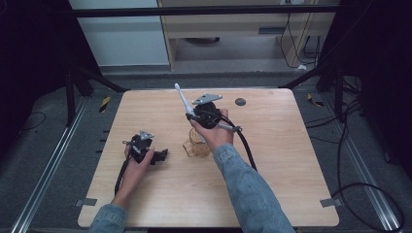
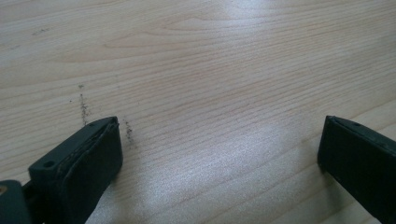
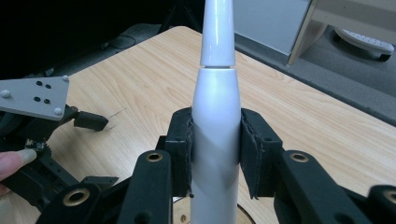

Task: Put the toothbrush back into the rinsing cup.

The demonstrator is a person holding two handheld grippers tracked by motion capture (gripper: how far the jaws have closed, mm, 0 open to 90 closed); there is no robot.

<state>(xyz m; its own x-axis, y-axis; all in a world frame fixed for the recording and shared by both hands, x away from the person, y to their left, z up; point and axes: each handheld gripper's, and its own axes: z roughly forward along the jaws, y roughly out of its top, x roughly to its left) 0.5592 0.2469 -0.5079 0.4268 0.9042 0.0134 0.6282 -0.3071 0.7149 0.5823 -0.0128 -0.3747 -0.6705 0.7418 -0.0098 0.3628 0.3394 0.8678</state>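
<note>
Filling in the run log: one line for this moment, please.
right gripper: shut on white toothbrush, above clear cup | left gripper: open, jaws over table

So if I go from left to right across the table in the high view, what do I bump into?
Left gripper, open, on the table → small see-through cup → right gripper, shut on a white electric toothbrush → little dark round spot near the far edge.

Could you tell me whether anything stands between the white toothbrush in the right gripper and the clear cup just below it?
Nothing visible does. The right gripper clamps the white toothbrush directly above the clear cup; the left gripper rests open, off to the side.
</note>
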